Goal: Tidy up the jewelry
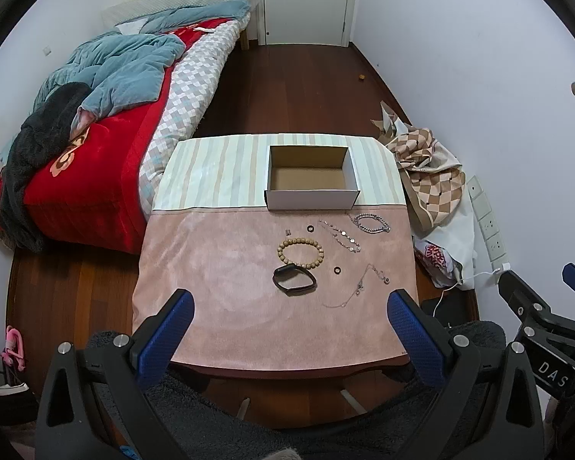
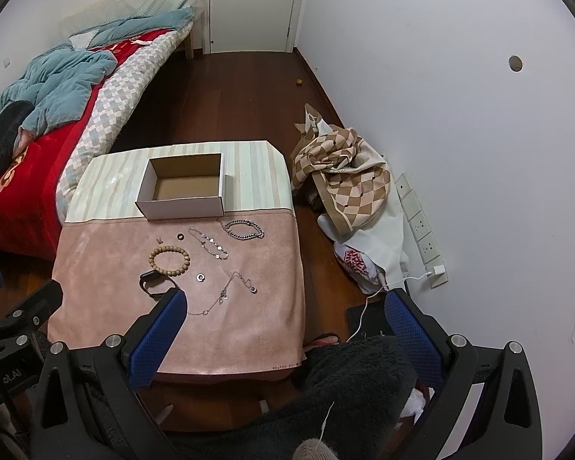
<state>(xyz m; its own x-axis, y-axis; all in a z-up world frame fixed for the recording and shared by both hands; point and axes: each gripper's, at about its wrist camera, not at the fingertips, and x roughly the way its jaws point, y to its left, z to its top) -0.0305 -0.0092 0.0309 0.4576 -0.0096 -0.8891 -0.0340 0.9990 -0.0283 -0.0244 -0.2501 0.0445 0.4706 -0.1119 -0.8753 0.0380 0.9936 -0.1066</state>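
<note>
The left gripper is hovering at the lower part of the left wrist view with its jaws standing wide apart and holding nothing. The right gripper is hanging low in its own view, jaws also spread wide, with nothing between them.

The jewelry is lying on the pink cloth of the table, in the middle of the frame. The wooden bead bracelet is sitting just above the black band. The silver chain bracelet is lying to the right, near the thin necklace. The cardboard box is standing open above them on the striped cloth.
</note>
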